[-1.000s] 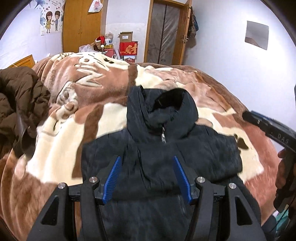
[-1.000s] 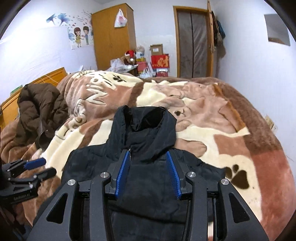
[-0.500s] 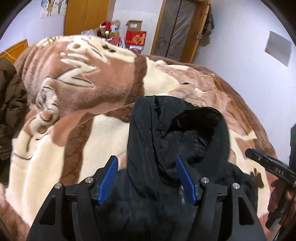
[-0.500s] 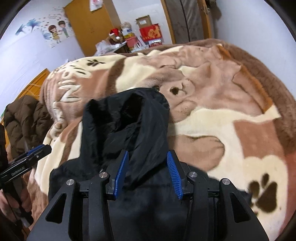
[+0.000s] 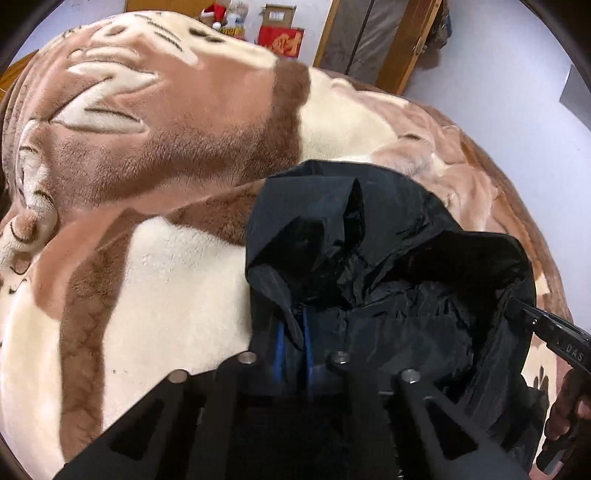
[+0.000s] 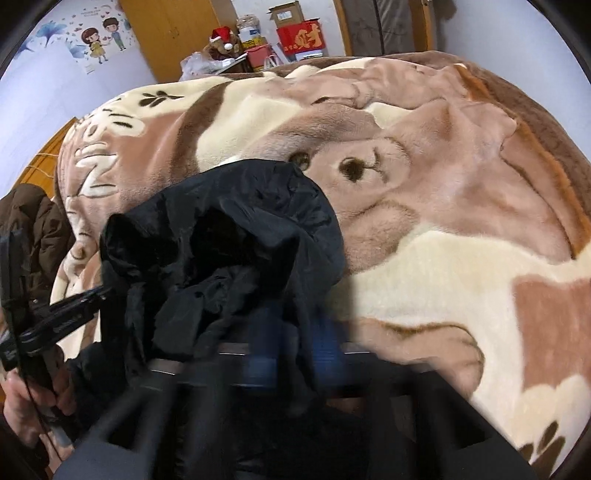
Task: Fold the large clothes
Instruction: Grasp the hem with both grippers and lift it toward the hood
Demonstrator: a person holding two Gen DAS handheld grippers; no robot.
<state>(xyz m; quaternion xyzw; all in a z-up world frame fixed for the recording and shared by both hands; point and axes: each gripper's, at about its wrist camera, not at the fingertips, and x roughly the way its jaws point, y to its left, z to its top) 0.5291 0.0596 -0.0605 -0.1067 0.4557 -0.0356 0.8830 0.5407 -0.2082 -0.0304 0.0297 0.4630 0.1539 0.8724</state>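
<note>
A black hooded jacket (image 5: 369,258) lies on a bed covered by a brown and cream plush blanket (image 5: 166,258). My left gripper (image 5: 293,343) is shut on the left edge of the jacket's hood, with dark fabric pinched between its blue pads. My right gripper (image 6: 295,354) is blurred; its blue pads stand close together with the hood's right edge (image 6: 295,221) between them. The right gripper also shows at the right edge of the left wrist view (image 5: 546,328), at the hood's rim. The left gripper shows at the left of the right wrist view (image 6: 62,314).
A brown coat (image 6: 33,229) lies at the bed's left side. Beyond the bed stand a wooden wardrobe (image 6: 173,33), red and cardboard boxes (image 6: 299,33) and a door (image 5: 373,40). The blanket (image 6: 461,221) spreads wide to the right.
Both grippers moved forward to the hood and went from open to closed on its left and right edges. The hood is bunched and lifted.
</note>
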